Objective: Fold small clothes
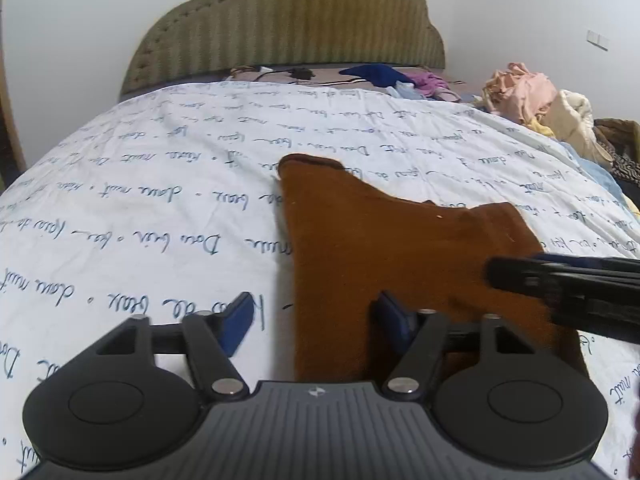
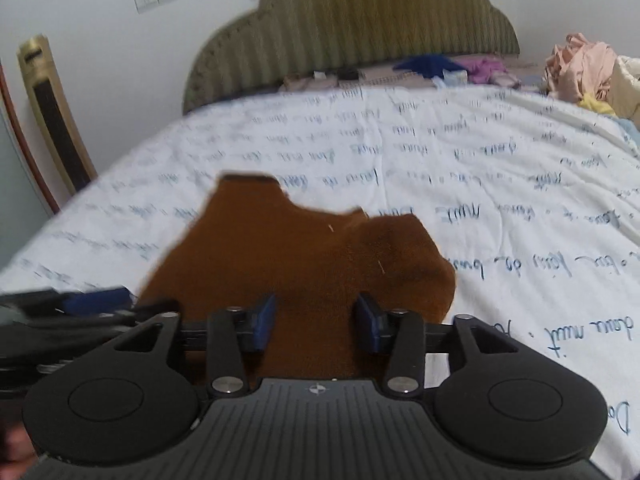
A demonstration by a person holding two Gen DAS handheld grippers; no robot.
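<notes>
I see a small brown garment [image 1: 400, 248] lying flat on the white bed sheet [image 1: 140, 200], which has blue handwriting printed on it. In my left wrist view, my left gripper [image 1: 316, 322] stands with its jaws apart and holds nothing. Its right blue pad [image 1: 394, 316] is over the near part of the brown cloth, and its left blue pad [image 1: 240, 322] is over the bare sheet, so the left edge of the garment passes between them. My right gripper [image 1: 560, 284] comes in from the right side, over the right part of the garment.

In my right wrist view, the right gripper [image 2: 316, 322] also has its jaws apart, and both pads are above the near edge of the brown garment [image 2: 300, 248] without pressing on it. The left gripper [image 2: 72, 308] shows at the left, blurred.

Behind the sheet is a green padded headboard [image 1: 288, 28]. A heap of clothes [image 1: 532, 96] lies at the far right of the bed.
</notes>
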